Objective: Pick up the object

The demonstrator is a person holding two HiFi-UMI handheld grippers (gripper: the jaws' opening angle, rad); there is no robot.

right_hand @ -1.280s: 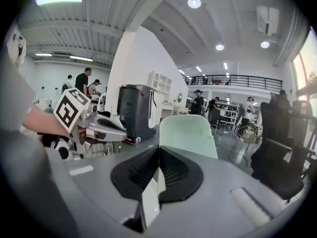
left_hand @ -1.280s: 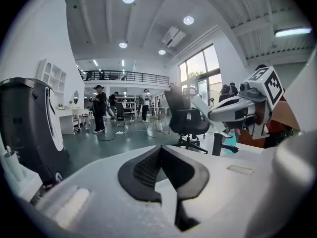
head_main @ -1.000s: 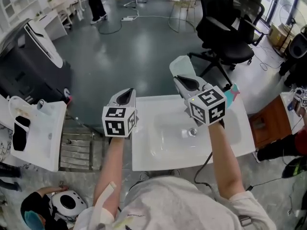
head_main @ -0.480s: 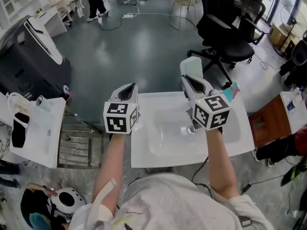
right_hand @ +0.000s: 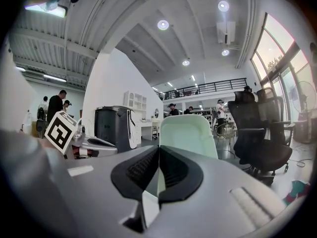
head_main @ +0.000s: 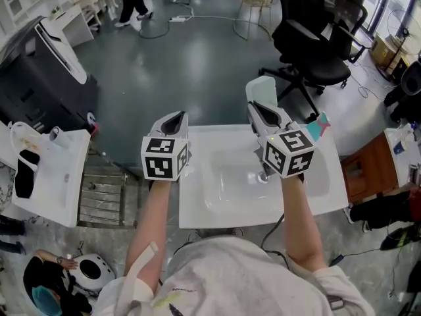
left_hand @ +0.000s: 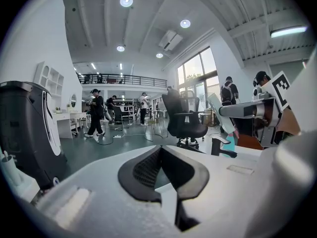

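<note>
A pale green flat piece with rounded corners [head_main: 261,89] sticks out past the tip of my right gripper [head_main: 253,108], which is shut on its lower edge. In the right gripper view the piece [right_hand: 188,133] stands upright between the closed jaws of that gripper [right_hand: 158,151]. My left gripper [head_main: 175,118] hovers over the left rim of the white sink [head_main: 197,209]; its jaws [left_hand: 158,150] meet with nothing between them. From the left gripper view the piece [left_hand: 219,112] shows edge-on, off to the right.
A drain fitting [head_main: 263,176] sits in the basin and a teal item [head_main: 318,127] lies at its far right corner. A black office chair [head_main: 316,38] stands beyond. At left are a black appliance [head_main: 39,78], a second white basin [head_main: 56,189] and a metal grate [head_main: 105,196].
The right gripper with the green piece has shifted slightly to the right and rolled a little. The left gripper has kept its place.
</note>
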